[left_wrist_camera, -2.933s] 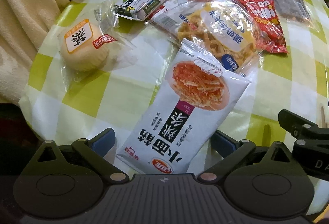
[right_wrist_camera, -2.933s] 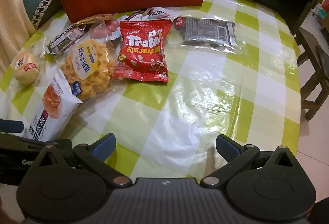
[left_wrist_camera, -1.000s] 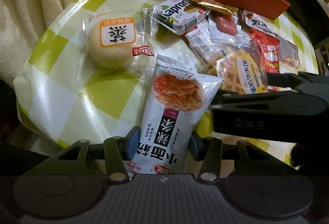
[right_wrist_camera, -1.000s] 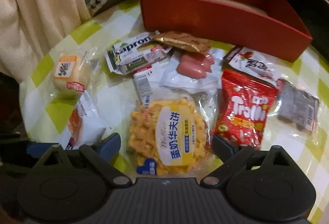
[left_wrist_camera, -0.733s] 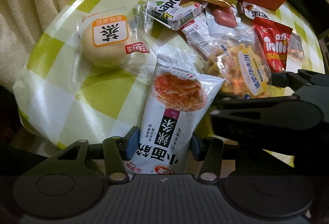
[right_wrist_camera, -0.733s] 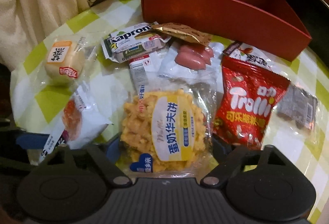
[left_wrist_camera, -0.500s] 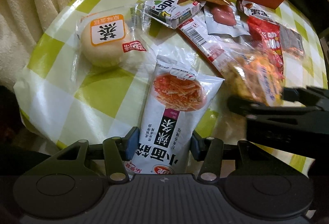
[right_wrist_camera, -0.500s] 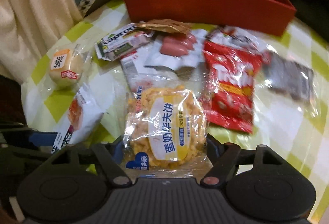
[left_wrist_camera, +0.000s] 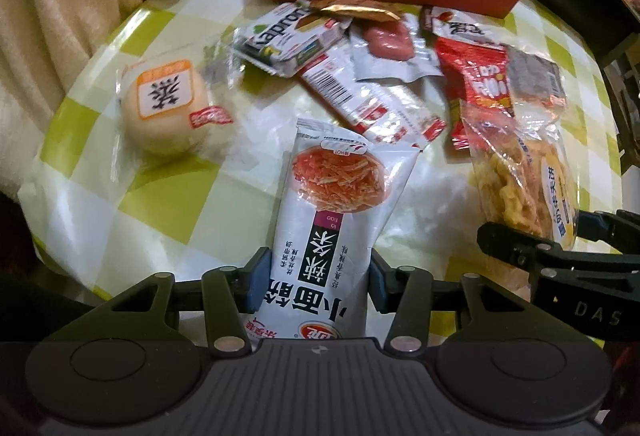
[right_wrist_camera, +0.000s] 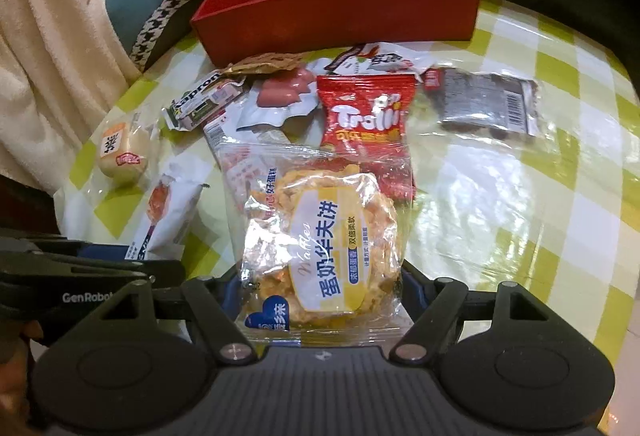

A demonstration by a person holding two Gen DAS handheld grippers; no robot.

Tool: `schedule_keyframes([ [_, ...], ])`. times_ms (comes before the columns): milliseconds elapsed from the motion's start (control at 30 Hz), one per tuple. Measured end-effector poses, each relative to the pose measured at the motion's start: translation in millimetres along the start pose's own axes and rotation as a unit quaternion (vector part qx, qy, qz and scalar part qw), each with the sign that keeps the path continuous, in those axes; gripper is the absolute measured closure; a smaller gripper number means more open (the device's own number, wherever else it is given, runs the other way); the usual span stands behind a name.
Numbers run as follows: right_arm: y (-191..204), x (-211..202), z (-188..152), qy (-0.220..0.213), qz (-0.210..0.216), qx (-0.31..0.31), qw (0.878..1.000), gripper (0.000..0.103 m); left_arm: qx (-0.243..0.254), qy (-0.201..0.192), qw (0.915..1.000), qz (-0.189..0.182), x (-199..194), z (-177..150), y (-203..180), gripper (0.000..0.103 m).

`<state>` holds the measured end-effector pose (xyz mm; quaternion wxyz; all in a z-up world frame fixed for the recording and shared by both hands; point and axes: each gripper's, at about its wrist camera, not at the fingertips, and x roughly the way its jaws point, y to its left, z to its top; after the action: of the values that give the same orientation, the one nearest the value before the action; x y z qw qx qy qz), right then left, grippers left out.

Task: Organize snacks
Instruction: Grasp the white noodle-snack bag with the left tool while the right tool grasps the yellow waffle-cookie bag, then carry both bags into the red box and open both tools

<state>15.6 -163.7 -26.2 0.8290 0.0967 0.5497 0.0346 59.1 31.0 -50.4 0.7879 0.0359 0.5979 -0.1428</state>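
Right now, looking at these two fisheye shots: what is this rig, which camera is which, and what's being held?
There is no robot arm here. A person holds a two-finger gripper in each hand, and each gripper has a camera that looks along its fingers.

In the left wrist view, the left gripper is shut on a white spicy-strip packet.

In the right wrist view, the right gripper is shut on a clear-wrapped waffle packet.

On the green-checked tablecloth lie a wrapped round bun, a Kapron bar, a sausage pack, a red Trolli bag and a dark packet. Behind them stands a red box, which looks empty.
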Motion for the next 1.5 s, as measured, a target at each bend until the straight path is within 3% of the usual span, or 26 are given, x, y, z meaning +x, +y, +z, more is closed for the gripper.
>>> schedule_keyframes([
  [333,-5.0,-22.7,-1.4,-0.028,0.004,0.008,1.000,0.023,0.004,-0.027,0.9996,0.005,-15.5,4.8,-19.3,0.046],
  [567,-13.1,-41.2,26.9,-0.067,0.006,0.027,0.997,0.023,0.011,-0.069,0.9975,0.007,-37.7,37.5,-32.8,0.046],
  [867,-25.6,-38.6,97.1,-0.107,-0.004,0.026,0.994,0.023,-0.016,-0.118,0.9928,-0.011,-47.2,109.6,-38.5,0.046],
  [1200,-58.7,-7.6,193.2,-0.138,-0.014,0.046,0.989,0.023,-0.051,-0.149,0.9875,-0.008,-25.2,200.4,-42.8,0.046],
  [1500,-65.1,41.8,242.8,-0.132,-0.017,0.033,0.991,0.023,-0.069,-0.145,0.9870,0.002,5.7,252.6,-41.1,0.046],
])
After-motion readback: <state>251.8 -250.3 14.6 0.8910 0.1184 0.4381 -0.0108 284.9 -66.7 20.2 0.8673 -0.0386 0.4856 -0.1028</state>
